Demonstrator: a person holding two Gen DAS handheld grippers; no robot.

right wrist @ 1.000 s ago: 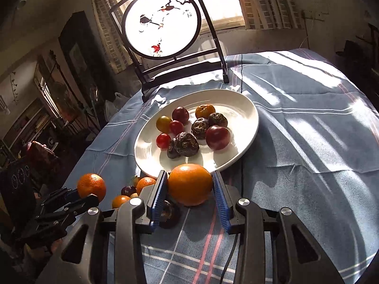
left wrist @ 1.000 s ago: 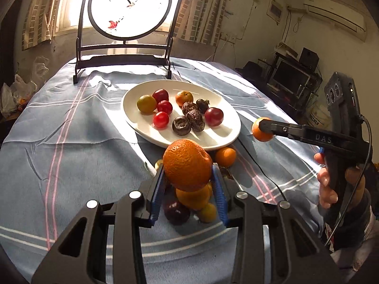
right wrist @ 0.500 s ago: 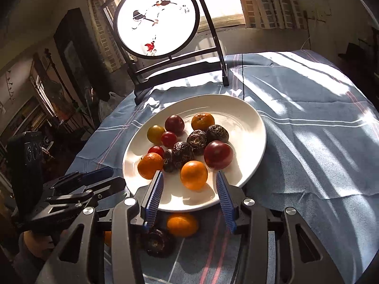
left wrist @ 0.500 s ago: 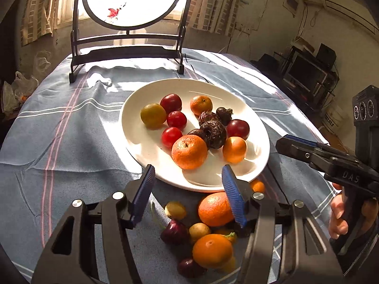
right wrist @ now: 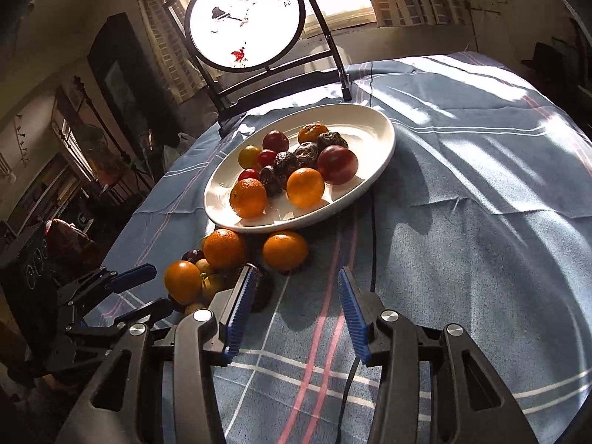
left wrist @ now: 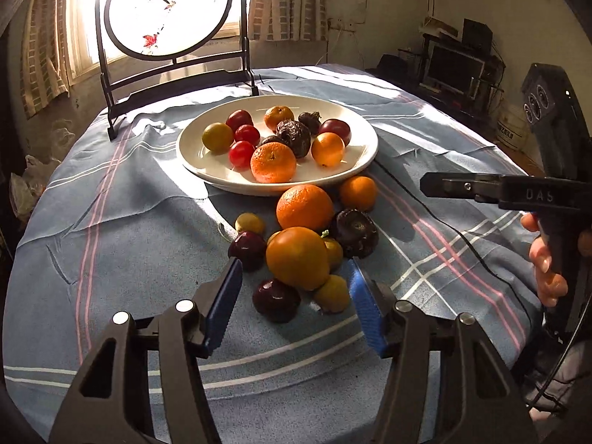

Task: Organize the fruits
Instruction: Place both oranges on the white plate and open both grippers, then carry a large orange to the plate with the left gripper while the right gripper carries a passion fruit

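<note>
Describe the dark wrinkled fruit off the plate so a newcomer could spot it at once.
Start at the white plate on the blue striped tablecloth; a heap of loose fruit lies on the cloth just in front of it. At the heap's right edge, beside the biggest orange, sits the dark wrinkled fruit. It is bigger and duller than the glossy dark red plums nearby, with a puckered skin.

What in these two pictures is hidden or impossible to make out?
- Left wrist view: small fruits under the front orange in the pile are partly covered.
- Right wrist view: a dark fruit sits half behind the right gripper finger.
- Both views: the round screen's painting is washed out by window glare.
</note>
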